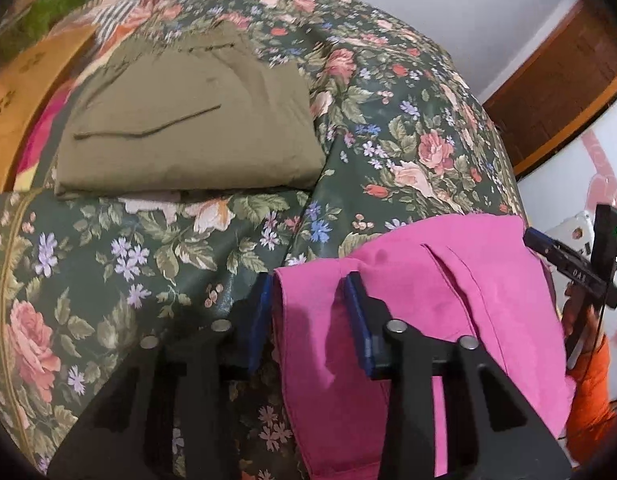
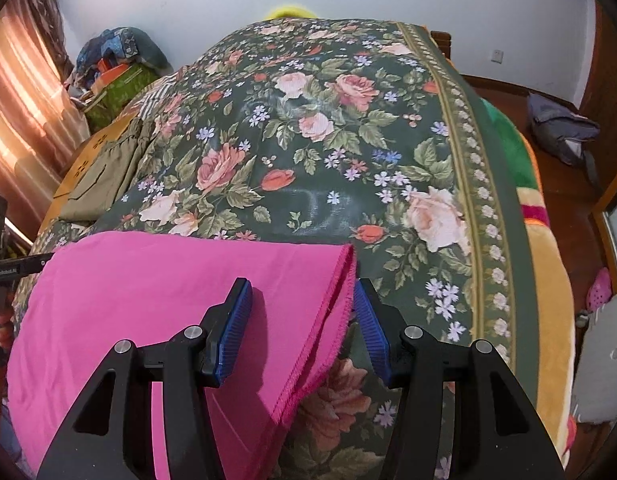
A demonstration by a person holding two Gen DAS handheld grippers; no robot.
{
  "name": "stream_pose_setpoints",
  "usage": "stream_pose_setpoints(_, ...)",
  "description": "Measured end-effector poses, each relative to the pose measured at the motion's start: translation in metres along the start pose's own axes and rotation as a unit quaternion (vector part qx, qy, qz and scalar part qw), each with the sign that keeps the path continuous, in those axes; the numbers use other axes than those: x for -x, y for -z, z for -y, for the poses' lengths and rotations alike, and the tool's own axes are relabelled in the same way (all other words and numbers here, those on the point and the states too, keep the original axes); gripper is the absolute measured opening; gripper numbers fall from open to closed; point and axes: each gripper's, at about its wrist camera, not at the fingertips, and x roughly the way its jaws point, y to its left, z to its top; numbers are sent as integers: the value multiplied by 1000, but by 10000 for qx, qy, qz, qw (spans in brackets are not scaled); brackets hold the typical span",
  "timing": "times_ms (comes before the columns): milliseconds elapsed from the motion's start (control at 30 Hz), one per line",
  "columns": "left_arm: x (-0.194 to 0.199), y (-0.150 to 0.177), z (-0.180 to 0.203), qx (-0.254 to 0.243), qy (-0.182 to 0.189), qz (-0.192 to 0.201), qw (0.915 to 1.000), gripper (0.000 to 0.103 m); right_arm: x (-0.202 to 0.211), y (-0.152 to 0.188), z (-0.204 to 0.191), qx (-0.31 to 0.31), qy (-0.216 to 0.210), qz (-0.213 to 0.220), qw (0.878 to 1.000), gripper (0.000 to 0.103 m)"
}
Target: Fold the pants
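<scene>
The pink pants [image 2: 156, 300] lay on the flowery bed [image 2: 308, 152]. They looked soft, light and floppy. My left claw [image 1: 308, 312] and right claw [image 2: 302, 320] were spread around their side edges, good places to pinch.

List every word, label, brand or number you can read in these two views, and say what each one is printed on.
"DAS": white letters on the black bar of the right hand-held gripper at the right edge of the left wrist view; only partly legible.
White lettering on the black bar of the left hand-held gripper at the left edge of the right wrist view: too small and blurred to read.
Pink pants, olive pants, floral bedspread: no text.
</scene>
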Motion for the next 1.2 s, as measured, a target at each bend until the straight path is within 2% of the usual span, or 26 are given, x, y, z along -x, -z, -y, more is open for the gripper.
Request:
stream_pose_setpoints(100,4,0,6,-165,-109,107,9997,27,-6,-2,1,-3,1,-18,10000,48)
stream_pose_setpoints(200,7,0,10,-268,-161,181,9993,23,-11,-6,5,-85,-128,-31,9999,43)
stream_pose_setpoints(367,9,-1,6,-201,-104,244,9994,22,-23,-11,9,-145,-142,-167,9997,40)
stream_pose_setpoints(400,8,-1,6,-189,-104,244,9995,22,-28,-11,10,-171,-192,-231,9994,30)
stream_pose_setpoints(433,7,0,6,-177,-109,241,9995,22,-31,-10,11,-191,-224,-277,9992,13)
stream_pose_setpoints(467,7,0,6,-178,-117,246,9995,22,-34,-10,11,-198,-258,-318,9990,8)
stream_pose_setpoints(600,13,0,10,-267,-185,370,9988,18,-29,-10,5,-5,-182,-194,9996,4)
stream_pose_setpoints(767,30,3,17,-465,-308,683,9961,17,-13,-11,-8,551,347,257,9975,3)
stream_pose_setpoints(967,20,5,11,-443,-427,584,9964,17,-16,-13,-16,1098,810,374,9899,1)
stream_pose_setpoints(1067,18,4,5,-332,-387,592,9969,17,-17,-17,-10,1038,872,387,9900,1)
stream_pose_setpoints(1133,12,5,3,-313,-381,487,9976,17,-18,-18,-8,966,832,354,9912,1)
stream_pose_setpoints(1200,8,6,6,-377,-574,391,9969,28,-17,-18,-11,1001,904,322,9903,1)
